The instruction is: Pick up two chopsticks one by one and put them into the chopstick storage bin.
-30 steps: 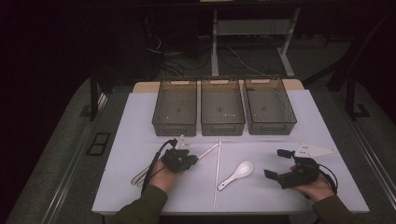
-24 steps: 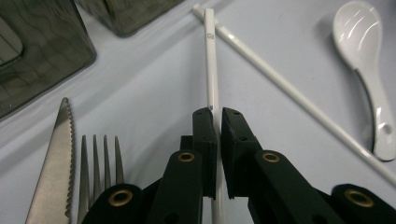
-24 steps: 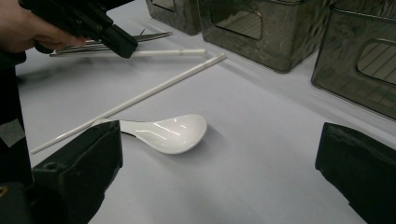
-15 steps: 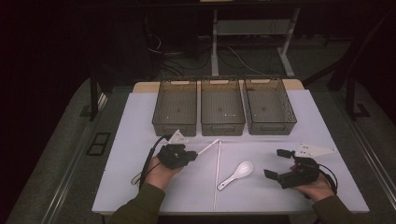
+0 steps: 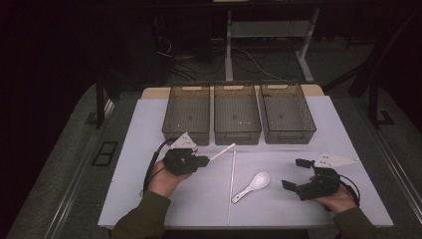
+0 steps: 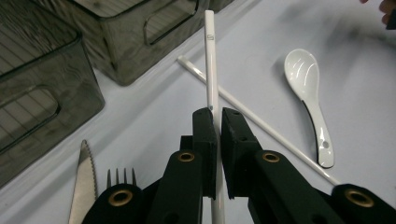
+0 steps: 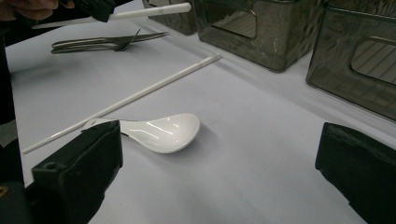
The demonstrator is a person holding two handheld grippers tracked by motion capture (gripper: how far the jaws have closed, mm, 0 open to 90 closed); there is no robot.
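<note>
White and glossy, the chopstick (image 6: 211,56) that we see clamped between the black jaws of the left gripper (image 5: 205,160) is a slim, straight rod with a small mark near its squared tip; it is lifted off the tabletop (image 5: 278,209) and points toward the bins. A second chopstick (image 5: 232,181) of the same make lies flat on the surface, and in the left gripper view the held one crosses above it. Just beside the lying chopstick we note a white ceramic soup spoon (image 5: 252,185), smooth and deep-bowled, with a dark-edged handle, resting bowl up.

The right gripper (image 5: 295,174) rests on the tabletop near the spoon, its blocky matte jaws standing wide apart with nothing between them. A metal knife (image 6: 83,184) with a serrated edge and a metal fork (image 6: 119,177) lie side by side below the left gripper.

Three rectangular bins (image 5: 237,117) of smoky, translucent ribbed plastic, each with cut-out handles, stand in a row at the far edge. The tabletop is a pale, matte, even sheet. Around it we see a dark room, grey flooring, trailing cables and white frame legs (image 5: 229,40) behind.
</note>
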